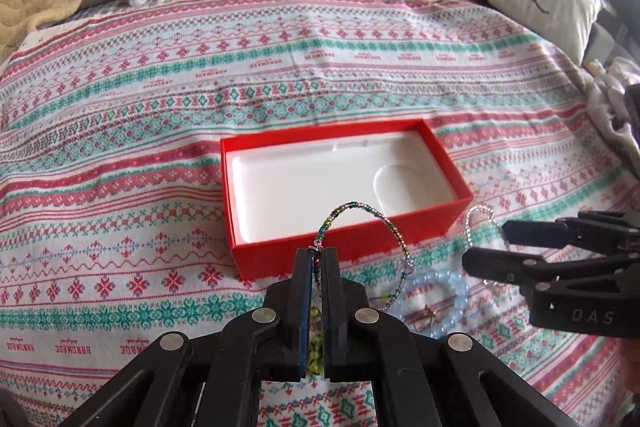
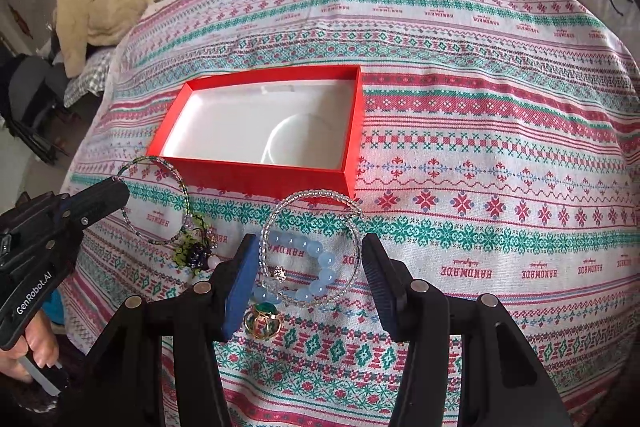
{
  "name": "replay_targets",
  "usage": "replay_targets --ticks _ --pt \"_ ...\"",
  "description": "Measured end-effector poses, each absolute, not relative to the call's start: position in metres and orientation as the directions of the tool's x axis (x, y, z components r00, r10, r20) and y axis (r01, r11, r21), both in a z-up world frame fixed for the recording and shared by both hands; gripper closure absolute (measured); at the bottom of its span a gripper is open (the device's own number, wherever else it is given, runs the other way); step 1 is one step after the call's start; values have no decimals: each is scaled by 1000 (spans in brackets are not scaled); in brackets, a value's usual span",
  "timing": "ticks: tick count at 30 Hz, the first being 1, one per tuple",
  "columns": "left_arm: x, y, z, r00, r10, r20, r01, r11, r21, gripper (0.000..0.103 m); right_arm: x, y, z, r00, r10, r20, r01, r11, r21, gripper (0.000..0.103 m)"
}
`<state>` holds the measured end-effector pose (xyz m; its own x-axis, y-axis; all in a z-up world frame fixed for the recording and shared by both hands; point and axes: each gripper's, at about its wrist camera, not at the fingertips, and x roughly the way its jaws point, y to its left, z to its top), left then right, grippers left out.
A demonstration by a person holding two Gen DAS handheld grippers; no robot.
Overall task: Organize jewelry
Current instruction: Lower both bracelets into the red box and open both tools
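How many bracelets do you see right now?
3: dark beaded bracelet pinched in left gripper; clear bracelet and blue bracelet between right gripper's jaws. Others may be hidden.

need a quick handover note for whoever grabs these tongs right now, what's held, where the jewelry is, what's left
Left tongs: shut on the multicolour beaded bracelet, lifted off the cloth.
Right tongs: open, holding nothing, over the clear beaded bracelet and blue bead bracelet.
Red box: lid off, nothing inside yet.
Still on the bedspread: clear and blue bracelets, gold ring with green stone, green-purple beaded charm.
Done: first bracelet picked.
Left: drop it in the box, then the rest.
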<state>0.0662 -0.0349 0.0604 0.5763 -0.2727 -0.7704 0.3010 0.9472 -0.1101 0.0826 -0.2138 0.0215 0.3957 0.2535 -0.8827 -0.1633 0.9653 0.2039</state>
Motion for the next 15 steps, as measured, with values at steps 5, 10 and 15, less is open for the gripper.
replay_targets --ticks 5,10,15 --pt "81 -40 68 601 -290 -745 293 947 -132 103 92 -208 32 410 253 -877 -172 965 198 48" --pt "104 -41 59 600 -303 -740 280 946 -161 103 109 -207 40 431 246 -868 -168 967 191 48" --pt "130 -35 42 586 -324 -743 257 944 -209 103 128 -207 40 446 250 -859 -176 966 190 48"
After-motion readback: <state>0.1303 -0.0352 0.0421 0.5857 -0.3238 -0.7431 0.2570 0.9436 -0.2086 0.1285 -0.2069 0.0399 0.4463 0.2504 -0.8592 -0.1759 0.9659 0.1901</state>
